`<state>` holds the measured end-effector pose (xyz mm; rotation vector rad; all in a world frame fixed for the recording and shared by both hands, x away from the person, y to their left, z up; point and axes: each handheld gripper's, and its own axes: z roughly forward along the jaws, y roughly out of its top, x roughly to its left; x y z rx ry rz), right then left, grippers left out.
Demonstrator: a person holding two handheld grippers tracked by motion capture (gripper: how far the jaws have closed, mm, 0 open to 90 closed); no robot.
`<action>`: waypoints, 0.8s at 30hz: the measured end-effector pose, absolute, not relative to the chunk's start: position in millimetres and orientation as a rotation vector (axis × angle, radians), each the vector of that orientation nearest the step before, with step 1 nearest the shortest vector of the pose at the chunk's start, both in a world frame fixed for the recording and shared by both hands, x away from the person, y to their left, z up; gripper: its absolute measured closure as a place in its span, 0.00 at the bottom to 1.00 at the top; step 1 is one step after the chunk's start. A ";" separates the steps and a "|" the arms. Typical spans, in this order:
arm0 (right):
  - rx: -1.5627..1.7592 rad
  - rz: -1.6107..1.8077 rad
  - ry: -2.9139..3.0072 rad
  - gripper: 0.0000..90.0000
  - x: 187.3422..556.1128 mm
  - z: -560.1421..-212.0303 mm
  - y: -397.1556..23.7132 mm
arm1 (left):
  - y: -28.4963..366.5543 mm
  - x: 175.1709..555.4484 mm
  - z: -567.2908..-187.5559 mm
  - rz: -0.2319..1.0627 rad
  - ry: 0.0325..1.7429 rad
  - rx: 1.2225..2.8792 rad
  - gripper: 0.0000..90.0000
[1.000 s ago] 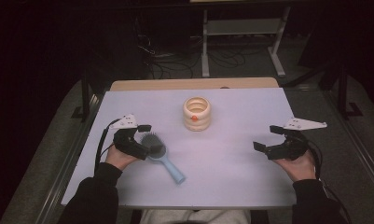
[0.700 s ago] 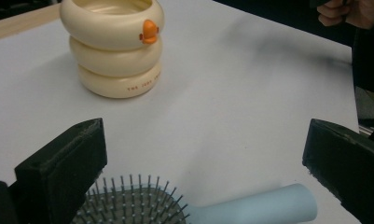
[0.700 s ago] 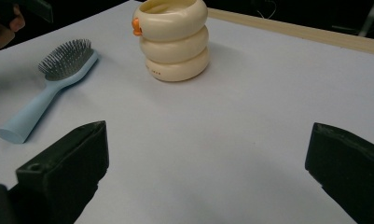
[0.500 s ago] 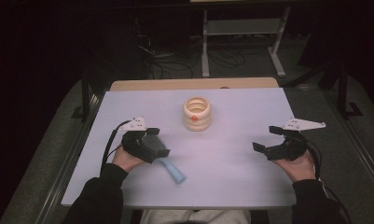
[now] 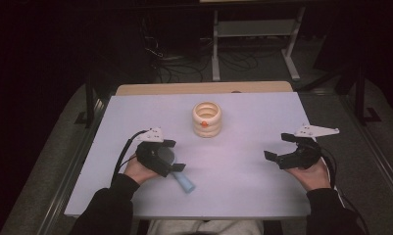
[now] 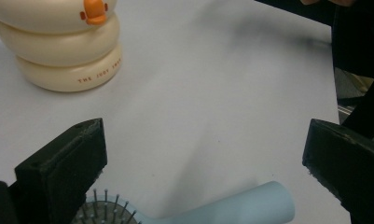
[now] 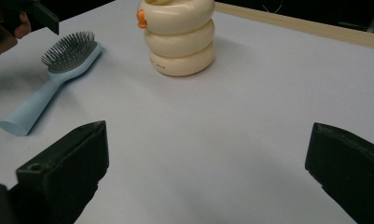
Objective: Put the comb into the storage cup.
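Two grippers are over the white table (image 5: 243,196), and the work in hand looks to be picking up the light blue hairbrush (image 7: 49,88). The left gripper (image 6: 203,163) hangs directly above it with its jaws spread wide and nothing between them yet. In the left gripper view the bristled head sits just under and inside the left-hand jaw, while the handle runs out across the gap toward the other jaw, its rounded end stopping short of it. The brush lies flat on the table, bristles up.

Ahead of that gripper, and apart from it, stands a cream ringed holder with an orange duck bill (image 6: 63,42).

The right gripper (image 7: 208,172) rests well to the side of the brush, jaws also wide apart and empty, with the holder ahead of it.

The risk, as I judge it, lies in the line-up. The handle runs across the gap instead of crosswise between the pads, so closing now could catch it end-on or pinch the head at its edge, and the smooth plastic may skid away. A jaw coming down on the bristles could tip the brush or bend the pins.
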<state>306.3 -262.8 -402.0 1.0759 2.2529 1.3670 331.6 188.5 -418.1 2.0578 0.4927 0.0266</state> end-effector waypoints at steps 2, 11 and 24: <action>1.074 1.366 2.254 0.00 306.5 -402.1 -262.6 | 186.1 331.3 -419.0 0.022 0.490 2.062 0.00; 1.076 1.361 2.260 0.00 306.7 -402.5 -262.1 | 176.0 330.0 -423.0 -0.028 0.458 2.108 0.03; 1.078 1.355 2.265 0.00 307.0 -403.1 -261.5 | 160.7 328.3 -431.6 -0.128 0.419 2.185 0.24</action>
